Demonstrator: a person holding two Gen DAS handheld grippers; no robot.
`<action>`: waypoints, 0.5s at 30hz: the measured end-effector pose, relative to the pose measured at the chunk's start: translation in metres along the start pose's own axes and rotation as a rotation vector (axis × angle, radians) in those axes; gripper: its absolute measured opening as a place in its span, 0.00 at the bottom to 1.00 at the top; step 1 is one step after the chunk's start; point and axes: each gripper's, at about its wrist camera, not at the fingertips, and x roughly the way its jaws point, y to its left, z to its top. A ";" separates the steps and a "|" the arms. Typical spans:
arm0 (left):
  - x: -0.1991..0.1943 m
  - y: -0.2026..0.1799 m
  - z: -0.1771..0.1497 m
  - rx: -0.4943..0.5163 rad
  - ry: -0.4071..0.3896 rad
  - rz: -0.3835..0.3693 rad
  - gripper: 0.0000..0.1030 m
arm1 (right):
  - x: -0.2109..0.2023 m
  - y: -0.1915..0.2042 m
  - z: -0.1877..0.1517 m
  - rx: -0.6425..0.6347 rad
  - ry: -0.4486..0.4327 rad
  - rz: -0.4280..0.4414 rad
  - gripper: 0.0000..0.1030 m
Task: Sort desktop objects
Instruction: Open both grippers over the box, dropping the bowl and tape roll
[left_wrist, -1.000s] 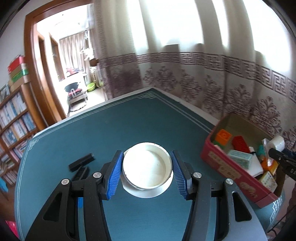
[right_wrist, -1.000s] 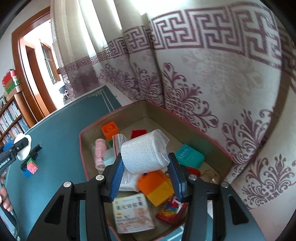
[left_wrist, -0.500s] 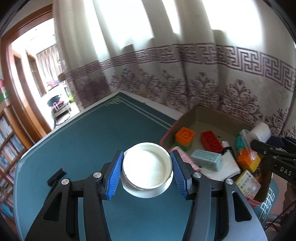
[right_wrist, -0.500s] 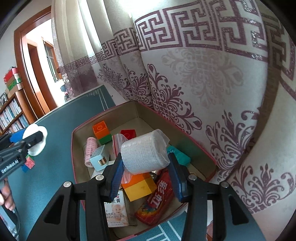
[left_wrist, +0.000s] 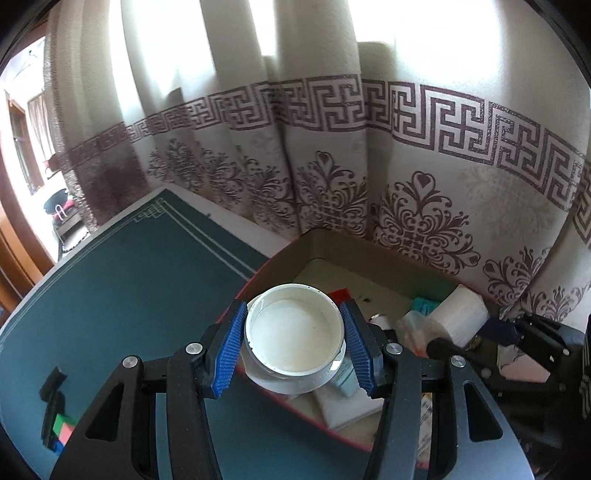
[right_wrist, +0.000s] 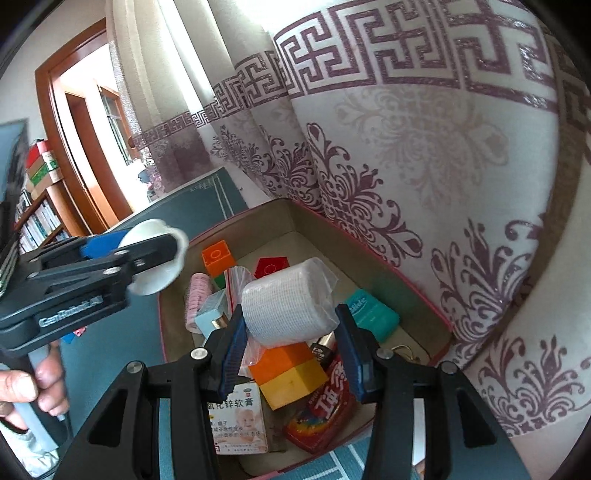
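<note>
My left gripper (left_wrist: 293, 345) is shut on a round white lid (left_wrist: 295, 341) and holds it above the near left edge of the red cardboard box (left_wrist: 354, 247). It also shows in the right wrist view (right_wrist: 155, 254), where the lid (right_wrist: 164, 275) hangs over the box's left rim (right_wrist: 161, 317). My right gripper (right_wrist: 290, 350) is shut on a wrapped white gauze roll (right_wrist: 284, 306) and holds it over the box's contents. The roll also shows in the left wrist view (left_wrist: 458, 314).
The box holds an orange block (right_wrist: 218, 256), a red block (right_wrist: 271, 266), a pink roll (right_wrist: 197, 299), a teal case (right_wrist: 369, 317), an orange-yellow block (right_wrist: 288, 373) and a medicine carton (right_wrist: 236, 421). Black pieces (left_wrist: 53, 380) lie on the green table (left_wrist: 122, 280). A curtain (left_wrist: 332, 147) hangs behind.
My left gripper has carried the white lid to the right, from over the table to over the box's edge. My right gripper still holds the gauze roll over the box.
</note>
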 end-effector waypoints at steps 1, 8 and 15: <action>0.004 -0.001 0.002 -0.003 0.009 -0.007 0.54 | 0.000 0.000 0.001 0.000 -0.001 0.003 0.49; 0.010 -0.001 0.007 -0.033 0.017 -0.041 0.74 | 0.005 -0.002 0.007 0.008 -0.014 -0.006 0.77; 0.007 0.009 0.005 -0.067 0.018 -0.009 0.75 | 0.009 -0.003 0.007 0.023 -0.007 -0.006 0.79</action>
